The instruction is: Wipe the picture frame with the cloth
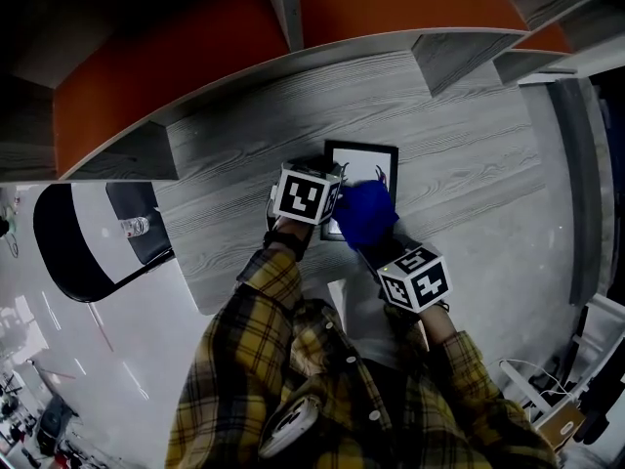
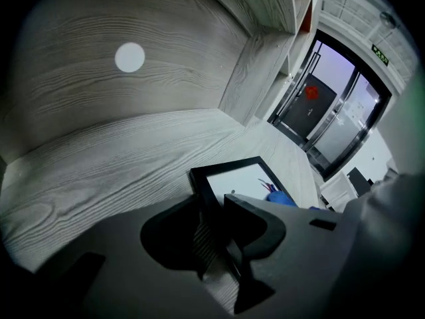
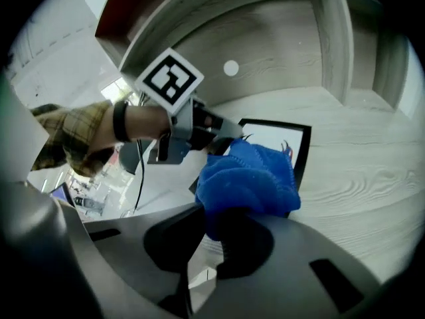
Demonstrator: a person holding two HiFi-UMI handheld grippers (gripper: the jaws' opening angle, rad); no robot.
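Nearest are the yellow plaid sleeves [image 1: 254, 360], one reaching to each tool. The right gripper [image 3: 211, 234] comes next, its jaws pinching a bunched blue cloth [image 3: 249, 175], which bulges out beyond the tips. That wad sits on the near right part of the picture frame [image 1: 359, 161], covering its near edge in the head view.

Just left of it, the left gripper [image 2: 216, 212] has its jaws pressed onto the frame's black left border near the near corner, and seems to be steadying it. I cannot tell whether that edge is lifted slightly or lies flat.

The frame rests on the grey wood-grain surface [image 1: 469, 164] with its long axis running from near to far. Its white glass shows bare beyond the cloth (a few thin dark marks of the print show at the far right).

So the uncovered area lies straight ahead of the right jaws, away from the person. The wiping stroke probably goes along the long axis toward the far edge, while the left side holds. Past the frame stands the pale back panel [image 2: 99, 98] of the shelving.
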